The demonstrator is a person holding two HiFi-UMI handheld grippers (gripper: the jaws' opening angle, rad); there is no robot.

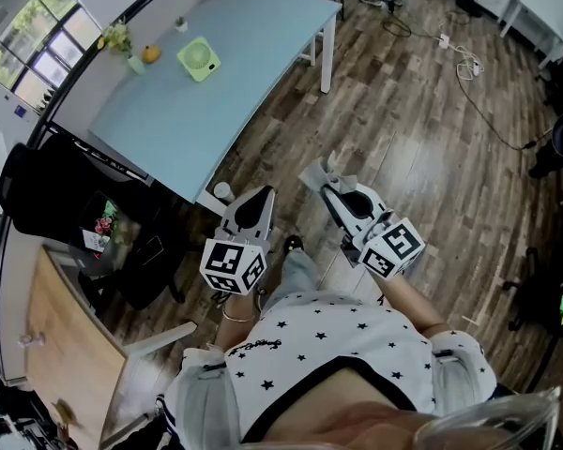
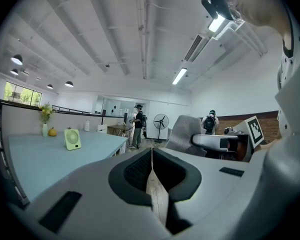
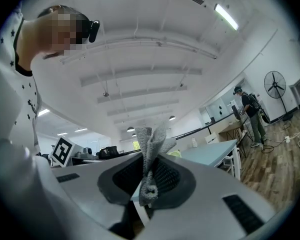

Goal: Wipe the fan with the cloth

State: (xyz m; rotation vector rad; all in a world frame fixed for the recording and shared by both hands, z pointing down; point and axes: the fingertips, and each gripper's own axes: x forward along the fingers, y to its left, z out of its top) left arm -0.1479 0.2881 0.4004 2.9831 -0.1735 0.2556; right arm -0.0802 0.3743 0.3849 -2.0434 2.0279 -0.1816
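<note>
Two things sit well apart in the head view: the fan on the table, and our cloth out over the floor. In the left gripper view, our left gripper is closed on nothing. In the right gripper view, our right gripper pinches only a narrow fold of cloth. We judge it could slip out mid-wipe, or the unbraced fan could tip.

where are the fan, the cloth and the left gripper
fan point(image 1: 198, 59), head view, on its green front grille
cloth point(image 3: 151, 154), right gripper view, on the grey fold standing upright
left gripper point(image 2: 151, 154), left gripper view, at the seam where its shut tips meet
</note>
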